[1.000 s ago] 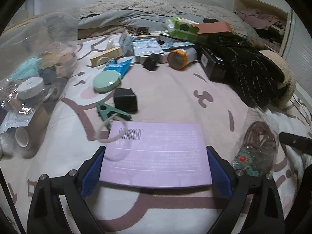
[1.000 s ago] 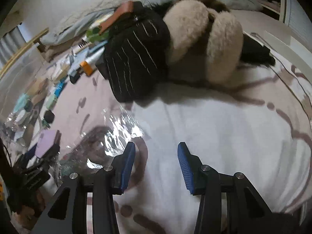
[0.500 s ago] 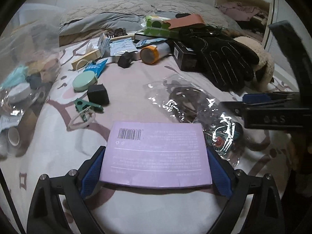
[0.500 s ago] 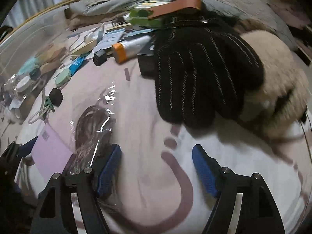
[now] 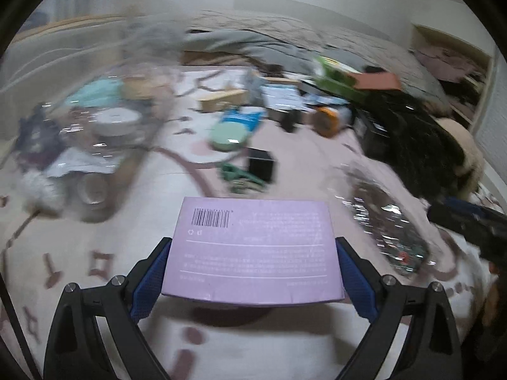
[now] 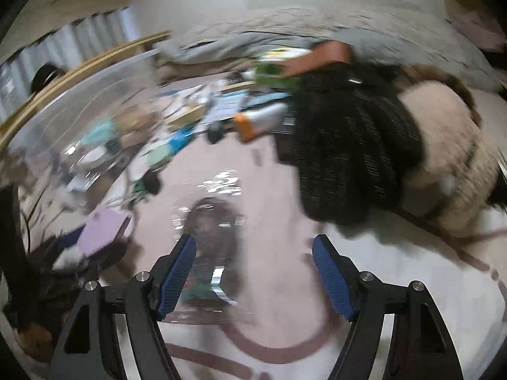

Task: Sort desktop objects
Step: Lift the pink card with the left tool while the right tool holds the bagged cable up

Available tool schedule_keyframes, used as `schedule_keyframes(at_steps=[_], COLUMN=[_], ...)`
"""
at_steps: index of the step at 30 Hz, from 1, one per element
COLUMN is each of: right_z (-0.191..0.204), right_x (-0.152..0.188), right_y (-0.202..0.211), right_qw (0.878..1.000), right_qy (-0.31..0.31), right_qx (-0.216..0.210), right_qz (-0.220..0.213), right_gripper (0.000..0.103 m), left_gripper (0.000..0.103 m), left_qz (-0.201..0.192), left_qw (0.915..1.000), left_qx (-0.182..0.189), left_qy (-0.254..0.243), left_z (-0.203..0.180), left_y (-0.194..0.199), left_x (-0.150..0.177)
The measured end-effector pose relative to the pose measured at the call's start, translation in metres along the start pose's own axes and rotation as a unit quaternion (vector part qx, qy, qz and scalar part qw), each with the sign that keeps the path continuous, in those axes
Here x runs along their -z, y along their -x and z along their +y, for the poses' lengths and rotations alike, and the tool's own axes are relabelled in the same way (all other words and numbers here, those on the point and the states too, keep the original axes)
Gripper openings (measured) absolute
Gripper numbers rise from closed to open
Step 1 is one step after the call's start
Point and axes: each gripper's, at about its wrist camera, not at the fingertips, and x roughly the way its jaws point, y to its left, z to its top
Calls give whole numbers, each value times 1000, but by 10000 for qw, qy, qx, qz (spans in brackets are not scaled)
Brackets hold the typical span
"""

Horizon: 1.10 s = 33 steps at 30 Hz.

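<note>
1. Your left hand-held gripper (image 5: pixel 253 272) is clamped on the purple box (image 5: pixel 253 253). Both blue pads press the box's side edges, and the barcode face is up. The box is held above the bed sheet (image 5: pixel 104 231).
2. Your right hand-held gripper (image 6: pixel 253 272) stands with its jaws apart, having just been opening. Nothing is pressed between the pads.
3. The clear plastic bag (image 6: pixel 212 221) with dark contents lies on the sheet. In the right wrist view its near end sits between the right jaws, against the left pad. In the left wrist view the bag lies just right of the purple box.
4. The black cube (image 5: pixel 260 164) and the green clip (image 5: pixel 236 174) lie beyond the purple box, near each other.
5. The round green case (image 5: pixel 229 136) lies beyond the cube.
6. The black gloves (image 6: pixel 348 145) lie beyond and right of the bag, resting against the beige plush item (image 6: pixel 443 145).
7. The clear bin (image 5: pixel 95 120) with small items stands left of the purple box. Both views are motion-blurred.
</note>
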Motion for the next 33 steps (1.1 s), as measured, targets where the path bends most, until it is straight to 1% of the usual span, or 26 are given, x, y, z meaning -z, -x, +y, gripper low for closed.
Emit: schedule_keyframes(at_steps=[2, 4, 7, 11, 16, 18, 19, 20, 21, 22, 24, 29, 33], right_z=[16, 29, 39, 43, 46, 46, 46, 46, 45, 44, 43, 40, 39], right_x=[-2, -6, -5, 5, 11, 12, 12, 12, 12, 13, 13, 13, 14], right_y=[-9, -21, -35, -50, -50, -49, -48, -48, -47, -46, -45, -40, -35], right_qw=[9994, 9981, 9959, 9929, 9923, 9925, 9928, 9931, 9933, 9935, 9939, 9952, 9962], right_qy=[315, 531, 718, 843, 955, 952, 939, 928, 922, 923, 906, 811, 698], right_qx=[-57, -90, 40, 29, 159, 194, 171, 149, 149, 150, 136, 85, 8], right_qz=[131, 287, 546, 844, 777, 743, 721, 701, 678, 653, 617, 547, 527], right_gripper=[76, 76, 76, 76, 76, 69, 67, 62, 59, 58, 53, 47, 46], left_gripper=[97, 97, 97, 97, 97, 97, 97, 97, 97, 97, 97, 97, 97], left_qz=[-16, 15, 79, 164, 183, 183, 181, 181, 182, 180, 174, 144, 115], left_qw=[9998, 9994, 9987, 9984, 9987, 9988, 9988, 9988, 9988, 9987, 9987, 9986, 9985], left_qx=[-151, -198, -251, -233, -239, -243, -243, -241, -240, -240, -237, -210, -183], left_qy=[106, 279, 440, 497, 412, 391, 390, 396, 399, 405, 423, 457, 493], left_z=[9, 18, 27, 27, 22, 21, 20, 20, 20, 20, 21, 22, 24], left_y=[1, 0, -3, -8, -12, -13, -13, -13, -13, -13, -12, -10, -8], left_x=[0, -1, 1, 3, 4, 4, 4, 4, 4, 4, 4, 3, 2])
